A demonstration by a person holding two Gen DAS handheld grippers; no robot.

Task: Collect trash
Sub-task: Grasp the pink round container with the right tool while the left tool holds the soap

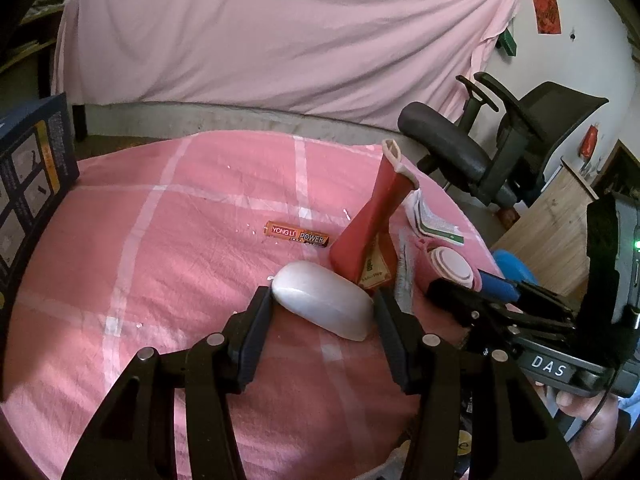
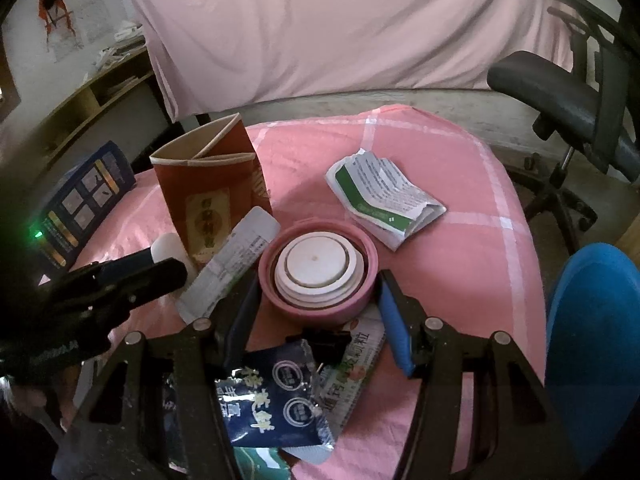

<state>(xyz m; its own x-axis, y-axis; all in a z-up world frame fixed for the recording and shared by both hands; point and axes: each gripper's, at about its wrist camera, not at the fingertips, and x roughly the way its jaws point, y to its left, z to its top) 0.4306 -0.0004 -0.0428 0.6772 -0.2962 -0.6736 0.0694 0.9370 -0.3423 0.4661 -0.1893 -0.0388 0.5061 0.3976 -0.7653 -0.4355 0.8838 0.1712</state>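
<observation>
My left gripper (image 1: 322,308) is shut on a white oval object (image 1: 320,300), a pad on each of its ends, on the pink checked cloth (image 1: 160,260). My right gripper (image 2: 318,296) is shut on a pink collapsed cup (image 2: 318,272) with a white centre, one pad touching each side. An open red carton (image 2: 208,196) stands behind both. Around it lie an orange battery (image 1: 298,235), a folded green-and-white leaflet (image 2: 384,200), a white printed strip (image 2: 228,268), a dark blue sachet (image 2: 276,392) and a green-and-white sachet (image 2: 356,368).
A dark blue box (image 1: 32,184) stands at the table's left edge. A black office chair (image 2: 568,92) and a blue stool (image 2: 592,340) are to the right, off the table. A pink sheet (image 1: 260,40) hangs behind. A black clip (image 2: 324,344) lies between my right fingers.
</observation>
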